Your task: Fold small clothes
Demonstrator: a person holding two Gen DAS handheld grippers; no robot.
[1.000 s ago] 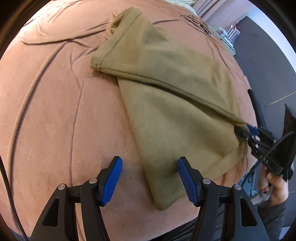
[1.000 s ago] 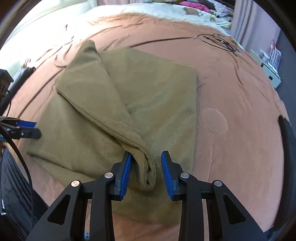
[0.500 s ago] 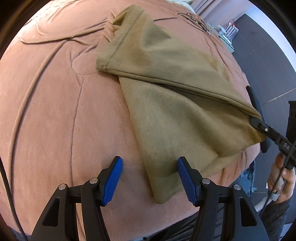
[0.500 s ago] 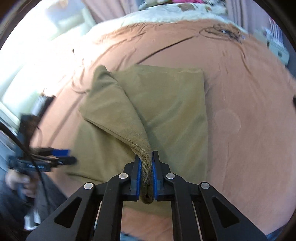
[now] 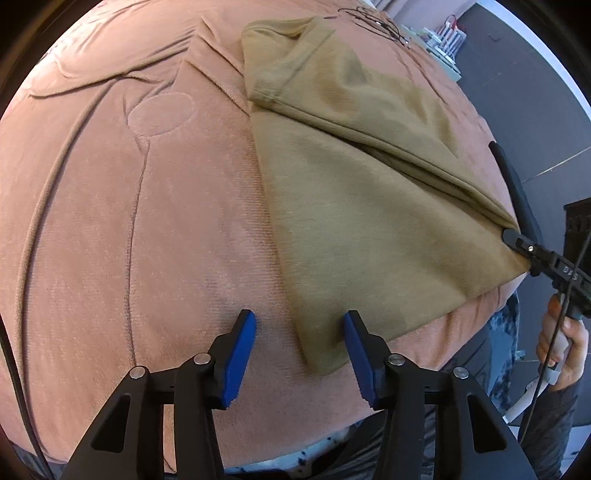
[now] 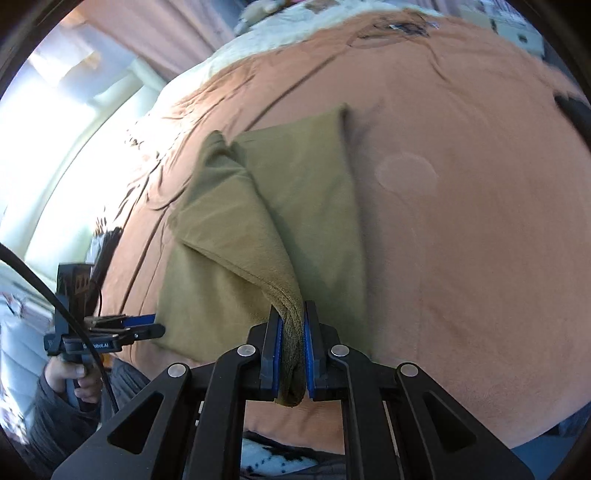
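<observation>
An olive-green garment [image 5: 369,206] lies on the brown bedspread [image 5: 129,221]. My left gripper [image 5: 300,341] is open, its blue pads straddling the garment's near left corner just above the bed. My right gripper [image 6: 292,345] is shut on the garment's near right corner [image 6: 290,332] and lifts it, so a fold rises from the cloth [image 6: 266,236]. The right gripper also shows at the right edge of the left wrist view [image 5: 517,240], and the left gripper at the left of the right wrist view [image 6: 147,326].
The bedspread [image 6: 461,240] has stitched lines and a round patch [image 6: 406,173]. A black cable coil [image 5: 373,22] lies far back on the bed. A shelf with items [image 5: 443,40] stands beyond the bed. The bed's near edge is just below both grippers.
My right gripper closed on the garment's corner and lifted it upward and back. My left gripper narrowed and moved in around the near left corner.
</observation>
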